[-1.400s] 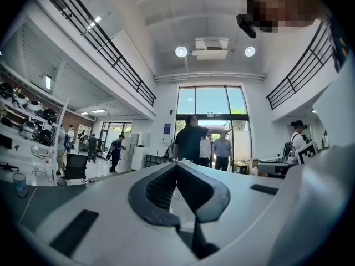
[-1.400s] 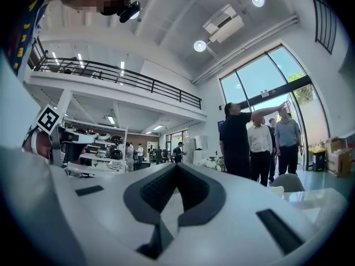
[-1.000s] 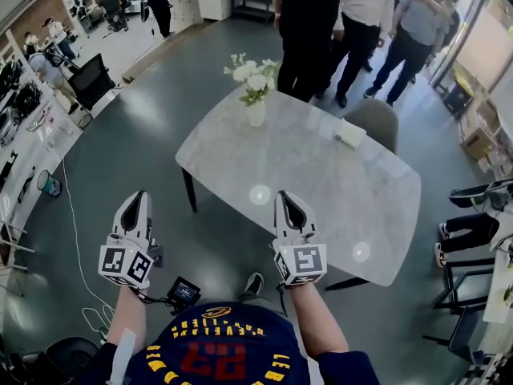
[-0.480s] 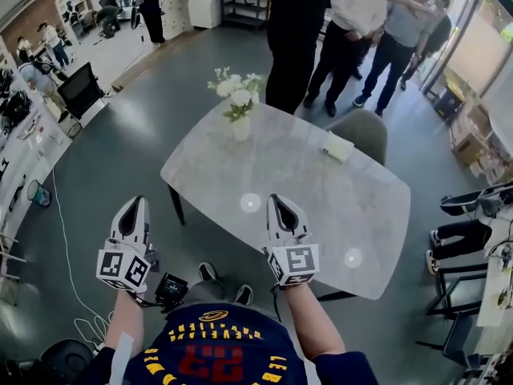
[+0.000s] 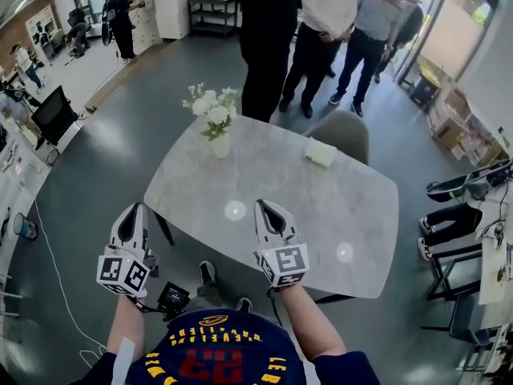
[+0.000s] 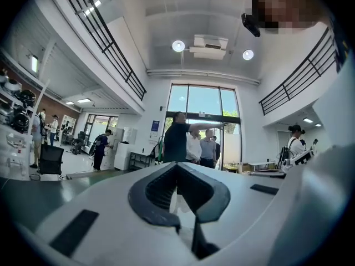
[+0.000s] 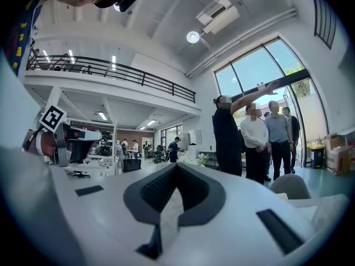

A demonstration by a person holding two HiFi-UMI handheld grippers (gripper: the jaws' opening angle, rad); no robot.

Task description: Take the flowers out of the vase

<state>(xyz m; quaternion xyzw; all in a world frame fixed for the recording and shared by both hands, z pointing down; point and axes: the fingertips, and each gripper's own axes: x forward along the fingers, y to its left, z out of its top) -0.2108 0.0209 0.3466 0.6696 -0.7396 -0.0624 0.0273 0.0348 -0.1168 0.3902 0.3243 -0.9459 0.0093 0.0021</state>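
Note:
White flowers stand in a small white vase on the far left corner of the pale marble table. My left gripper is shut and empty, held off the table's left side over the floor. My right gripper is also shut and empty, just over the table's near edge. Both point level toward the far end, well short of the vase. In the left gripper view the dark pads meet. The right gripper view shows its closed jaws, with the flowers small in the distance.
Several people stand close behind the table's far edge. A grey chair is tucked in at the far side, and a small pale box lies on the table near it. Black chairs stand to the right.
Table and vase have drawn nearer and shifted left in the head view as I step forward. Both grippers moved along with me and stayed shut.

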